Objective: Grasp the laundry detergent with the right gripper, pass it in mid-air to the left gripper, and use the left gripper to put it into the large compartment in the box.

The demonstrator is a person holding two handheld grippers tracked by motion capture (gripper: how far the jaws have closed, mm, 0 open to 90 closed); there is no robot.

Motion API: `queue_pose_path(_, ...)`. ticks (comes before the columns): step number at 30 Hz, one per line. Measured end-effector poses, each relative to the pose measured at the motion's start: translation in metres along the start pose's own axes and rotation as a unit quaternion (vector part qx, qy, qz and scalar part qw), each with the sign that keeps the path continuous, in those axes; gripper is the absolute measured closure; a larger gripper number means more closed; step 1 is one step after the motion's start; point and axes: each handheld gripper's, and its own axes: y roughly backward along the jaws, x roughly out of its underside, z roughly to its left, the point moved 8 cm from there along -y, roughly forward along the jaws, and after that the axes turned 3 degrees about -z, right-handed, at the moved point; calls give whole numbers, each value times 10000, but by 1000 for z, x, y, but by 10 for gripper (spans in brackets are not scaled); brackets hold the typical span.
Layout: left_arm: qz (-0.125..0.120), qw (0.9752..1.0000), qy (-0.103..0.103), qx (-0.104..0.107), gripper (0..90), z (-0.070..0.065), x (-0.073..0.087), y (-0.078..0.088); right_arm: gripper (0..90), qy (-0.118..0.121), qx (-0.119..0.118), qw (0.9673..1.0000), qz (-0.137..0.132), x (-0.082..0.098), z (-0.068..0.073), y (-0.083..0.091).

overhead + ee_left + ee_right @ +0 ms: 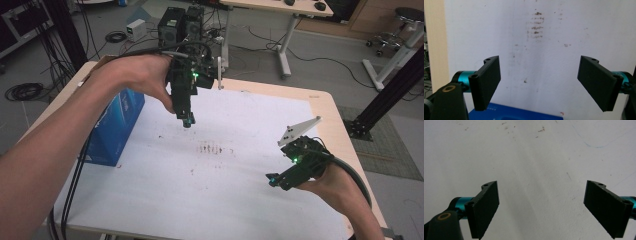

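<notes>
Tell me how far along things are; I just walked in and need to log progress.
Nothing looks done: the blue box sits untouched at the white sheet's left edge. Nothing is in hand: left gripper and right gripper are open and empty above the sheet. Any handling remains.

We can't read the print on the blue box (116, 131) since the left forearm covers its near end in the high view, and in the left gripper view the bottom edge cuts it down to a strip. The brown specks (210, 148) on the white sheet (210, 190) are too small to tell what they are. The right forearm runs off the bottom corner.
</notes>
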Motion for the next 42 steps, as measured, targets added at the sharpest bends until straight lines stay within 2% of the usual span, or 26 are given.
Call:
queue_pose_path(5,-5,9999,-77,94,163,-8,-7,-16,124,-24,15,10000,-12,-2,-1,-1)
queue_pose_path(6,82,9998,-101,168,163,-12,-7,-28,125,-46,24,10000,-16,-3,0,-1)
queue_pose_path(8,235,9994,-150,182,163,-14,-4,-39,125,-59,44,10000,4,-5,-1,-2)
queue_pose_path(13,338,9989,-64,309,163,-20,1,-60,125,-95,59,9999,25,-7,-2,-4)
queue_pose_path(16,267,9989,-13,383,163,-23,3,-68,125,-89,68,9999,9,-7,-1,-4)
queue_pose_path(20,283,9987,9,432,163,-25,4,-74,125,-76,61,10000,18,-8,1,-4)
queue_pose_path(42,263,9984,3,498,163,-31,2,-81,125,-63,47,10000,-13,-9,2,-5)
